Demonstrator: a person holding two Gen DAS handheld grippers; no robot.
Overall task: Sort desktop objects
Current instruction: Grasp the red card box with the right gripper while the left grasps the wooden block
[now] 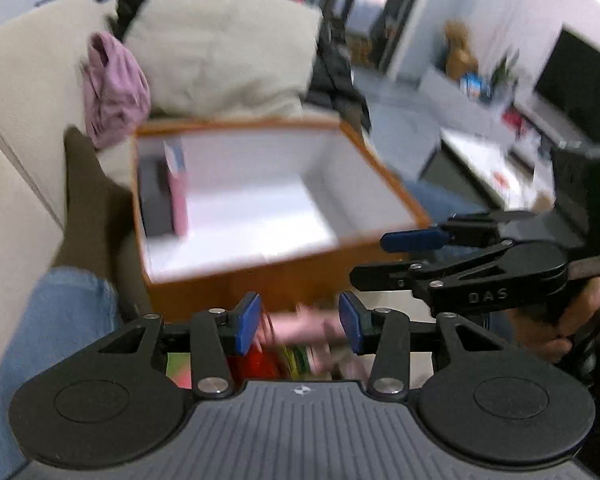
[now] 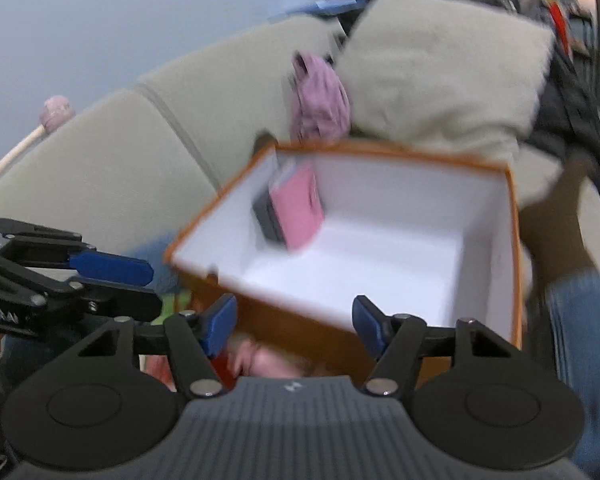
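Note:
An orange box (image 1: 384, 168) (image 2: 380, 152) with a white inside stands open on the sofa. A pink book (image 1: 178, 204) (image 2: 298, 204) and a dark flat item (image 1: 156, 200) (image 2: 266, 216) lean against its left wall. My left gripper (image 1: 300, 326) (image 2: 154, 288) hovers open before the box's front wall. My right gripper (image 2: 296, 328) (image 1: 368, 258) is beside it, open and empty, just above the box's near rim. Blurred pink and red clutter (image 1: 296, 334) (image 2: 268, 360) lies below the box front, behind both gaps, held by neither gripper.
A beige sofa (image 2: 120, 168) carries a large cushion (image 1: 220, 48) and a crumpled purple cloth (image 1: 112, 88). A person's leg in jeans (image 1: 60, 312) with a brown sock (image 2: 556, 232) rests beside the box. A low white table (image 1: 484, 160) and a dark screen (image 1: 580, 92) stand at the far right.

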